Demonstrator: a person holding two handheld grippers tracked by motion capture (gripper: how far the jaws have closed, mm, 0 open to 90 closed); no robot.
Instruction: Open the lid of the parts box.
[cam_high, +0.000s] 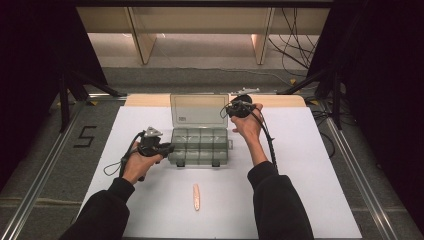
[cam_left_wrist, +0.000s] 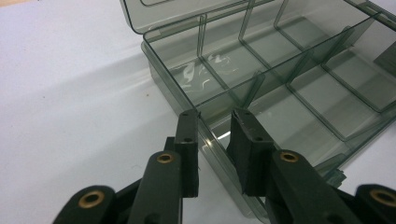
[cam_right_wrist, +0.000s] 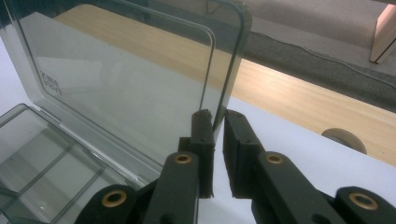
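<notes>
Left gripper (cam_high: 167, 148), at nine o'clock of the compartment box (cam_high: 200, 146), straddles the box's left wall: one jaw outside, one inside, the wall (cam_left_wrist: 212, 140) between them. The outer pad lies against the wall; whether the inner pad presses I cannot tell. The clear box stands at the middle of the white table sheet (cam_high: 310, 165), its compartments bare. Its lid (cam_high: 199, 110) stands upright at twelve o'clock, hinged along the far edge. Right gripper (cam_high: 231, 107), at the lid's three o'clock edge, is clenched on that edge (cam_right_wrist: 219, 109), jaws nearly together with the thin panel between. A pinkish stick (cam_high: 196, 196) lies at six o'clock, well apart from the box.
</notes>
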